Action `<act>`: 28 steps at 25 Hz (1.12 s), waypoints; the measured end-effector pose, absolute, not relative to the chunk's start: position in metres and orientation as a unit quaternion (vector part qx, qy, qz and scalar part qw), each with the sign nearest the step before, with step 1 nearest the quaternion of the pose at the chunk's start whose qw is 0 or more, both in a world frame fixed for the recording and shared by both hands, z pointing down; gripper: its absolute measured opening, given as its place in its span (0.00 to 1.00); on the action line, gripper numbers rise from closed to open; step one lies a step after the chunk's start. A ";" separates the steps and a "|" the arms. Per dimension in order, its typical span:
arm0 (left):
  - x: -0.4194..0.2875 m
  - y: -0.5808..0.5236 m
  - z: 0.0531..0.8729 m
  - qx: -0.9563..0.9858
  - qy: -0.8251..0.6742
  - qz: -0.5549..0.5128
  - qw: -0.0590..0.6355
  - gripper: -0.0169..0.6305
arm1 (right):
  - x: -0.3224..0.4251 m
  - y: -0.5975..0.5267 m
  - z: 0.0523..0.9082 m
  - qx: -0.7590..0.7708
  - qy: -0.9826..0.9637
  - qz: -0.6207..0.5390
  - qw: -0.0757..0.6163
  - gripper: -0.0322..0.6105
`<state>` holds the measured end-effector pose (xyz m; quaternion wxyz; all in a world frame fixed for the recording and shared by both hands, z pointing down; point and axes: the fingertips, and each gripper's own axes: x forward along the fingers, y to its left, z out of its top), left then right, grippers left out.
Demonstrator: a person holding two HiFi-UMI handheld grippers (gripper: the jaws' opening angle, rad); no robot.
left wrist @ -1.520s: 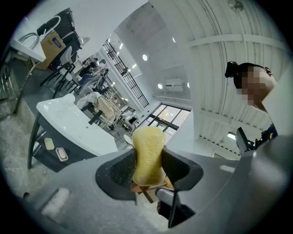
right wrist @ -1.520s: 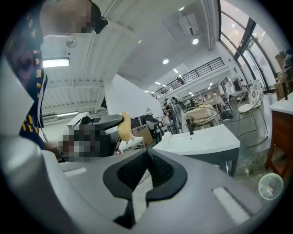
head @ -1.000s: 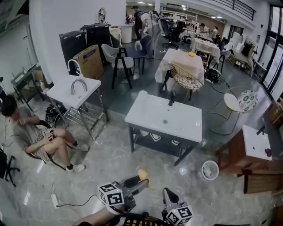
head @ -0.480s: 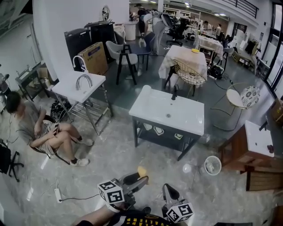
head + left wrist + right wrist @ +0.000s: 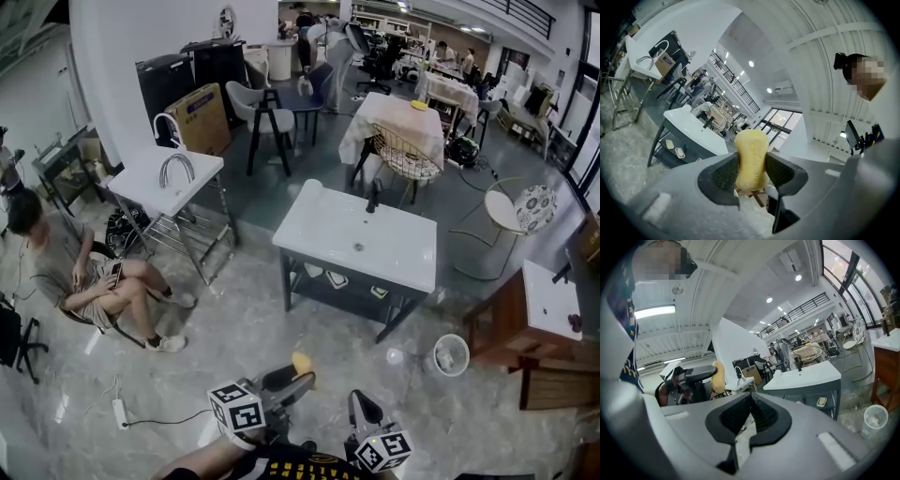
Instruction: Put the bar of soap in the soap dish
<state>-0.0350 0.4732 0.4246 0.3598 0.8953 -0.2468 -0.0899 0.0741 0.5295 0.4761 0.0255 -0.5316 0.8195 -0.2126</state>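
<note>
**Carrying soap, dish not yet reached**

Pinching the soap across its narrow middle, the left gripper has the yellow bar sticking out past its tips. The right gripper has its jaws pressed together on nothing. In the head view both sit low at six o'clock, above the floor. The sink stands toward twelve o'clock, well apart from them. On the shelf under it lie small pale dishes. One of them is probably the soap dish, though they are too small to be sure. The pick-up looks done. What is left is crossing to the sink, lowering the bar into a dish and letting go. A seated person is at nine o'clock, off the path.
</note>
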 end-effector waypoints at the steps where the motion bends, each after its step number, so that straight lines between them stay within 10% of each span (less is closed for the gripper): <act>1: -0.035 0.465 0.426 0.896 -0.243 -0.090 0.361 0.31 | 0.074 0.521 0.477 -0.535 0.817 -0.213 0.025 0.05; 28: -0.121 0.243 0.444 0.904 -0.205 -0.081 0.367 0.31 | -0.017 0.301 0.475 -0.569 0.796 -0.208 -0.023 0.05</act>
